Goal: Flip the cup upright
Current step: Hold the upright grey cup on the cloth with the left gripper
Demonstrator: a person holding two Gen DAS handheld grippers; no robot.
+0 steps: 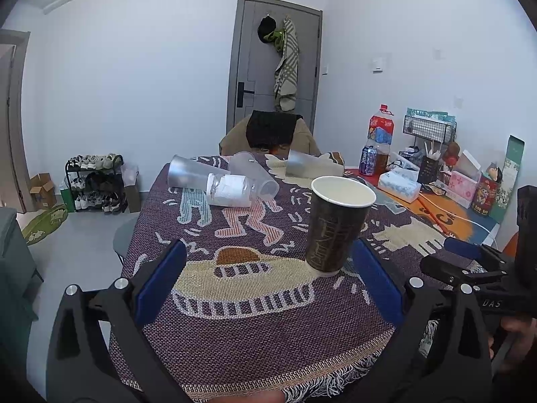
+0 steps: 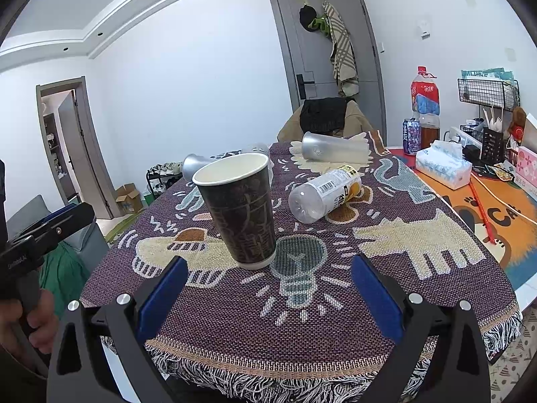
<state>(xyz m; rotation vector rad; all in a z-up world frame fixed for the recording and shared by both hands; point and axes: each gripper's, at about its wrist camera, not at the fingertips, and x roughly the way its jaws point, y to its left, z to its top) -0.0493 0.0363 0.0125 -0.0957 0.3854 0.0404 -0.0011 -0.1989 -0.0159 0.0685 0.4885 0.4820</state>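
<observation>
A dark brown paper cup [image 1: 337,225] with a white rim stands upright on the patterned tablecloth [image 1: 255,332], mouth up. It also shows in the right wrist view [image 2: 240,210]. My left gripper [image 1: 268,268] is open and empty near the table's front edge, the cup just inside its right finger. My right gripper [image 2: 268,275] is open and empty, just in front of the cup and apart from it. The right gripper shows at the right edge of the left wrist view [image 1: 470,262]; the left gripper shows at the left edge of the right wrist view [image 2: 57,221].
Several clear plastic cups [image 1: 191,171] and a clear bottle [image 2: 324,193] lie on their sides further back on the cloth. A tissue pack [image 2: 443,164], drink bottle [image 2: 424,107], can and boxes crowd the right side. A chair [image 1: 272,134] stands at the far end.
</observation>
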